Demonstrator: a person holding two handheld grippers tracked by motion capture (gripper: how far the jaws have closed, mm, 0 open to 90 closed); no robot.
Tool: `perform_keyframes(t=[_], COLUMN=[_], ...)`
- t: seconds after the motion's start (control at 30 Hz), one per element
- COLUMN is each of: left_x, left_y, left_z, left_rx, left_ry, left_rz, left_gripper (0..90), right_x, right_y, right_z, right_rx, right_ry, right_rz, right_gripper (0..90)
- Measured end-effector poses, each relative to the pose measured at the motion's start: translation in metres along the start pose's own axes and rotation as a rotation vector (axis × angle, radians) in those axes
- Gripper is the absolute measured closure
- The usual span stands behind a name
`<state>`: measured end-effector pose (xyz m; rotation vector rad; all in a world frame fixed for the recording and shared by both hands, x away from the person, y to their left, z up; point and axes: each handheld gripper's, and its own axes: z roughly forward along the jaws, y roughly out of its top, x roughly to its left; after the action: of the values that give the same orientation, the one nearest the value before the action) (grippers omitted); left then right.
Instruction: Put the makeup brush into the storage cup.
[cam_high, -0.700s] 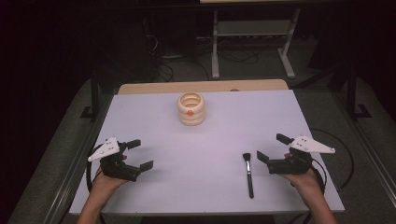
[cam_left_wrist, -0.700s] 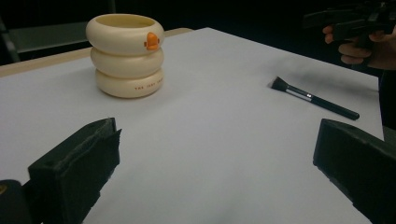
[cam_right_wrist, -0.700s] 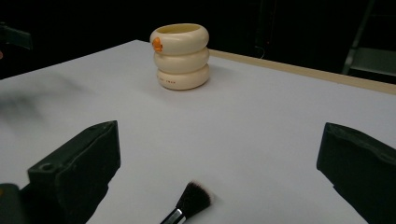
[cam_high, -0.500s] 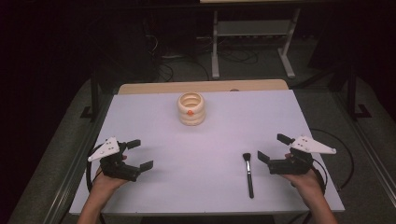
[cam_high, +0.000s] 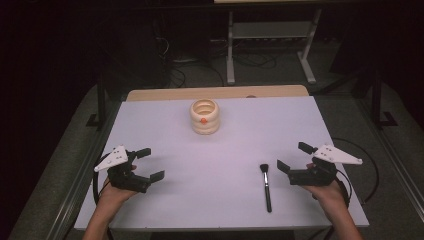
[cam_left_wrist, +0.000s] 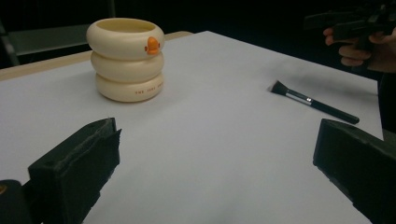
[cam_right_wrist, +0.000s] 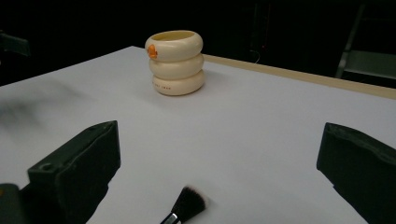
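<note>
The brush (cam_high: 265, 184) lies flat on the worktop (cam_high: 220, 150) just beside the right gripper (cam_high: 296, 159), on its inner side, far nearer to it than to the left gripper (cam_high: 149, 164). Its long axis runs near to far, bristles toward the cup (cam_high: 204, 116) and handle toward the person. In the right gripper view the bristles (cam_right_wrist: 189, 204) sit low between the jaws, which stand wide and hold nothing. The left gripper, also wide and empty, hovers well apart from it. The cup stands upright at the far middle.
</note>
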<state>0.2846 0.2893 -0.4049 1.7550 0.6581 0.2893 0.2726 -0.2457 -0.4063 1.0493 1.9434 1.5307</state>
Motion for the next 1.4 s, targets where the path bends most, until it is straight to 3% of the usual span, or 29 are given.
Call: perform_keyframes(t=[0.4,1.4], left_x=[-0.001,0.000], left_y=[0.001,0.001], left_z=[-0.003,-0.002], left_rx=[-0.003,-0.006], left_ry=[-0.002,-0.005], left_rz=[0.000,-0.004], left_gripper=[0.0,0.0], right_x=[-0.003,-0.011], right_y=[0.005,0.020], right_z=[0.010,0.029], right_rx=[-0.006,-0.042], right_ry=[0.003,-0.008], right_rz=[-0.010,0.020], right_gripper=[0.0,0.0])
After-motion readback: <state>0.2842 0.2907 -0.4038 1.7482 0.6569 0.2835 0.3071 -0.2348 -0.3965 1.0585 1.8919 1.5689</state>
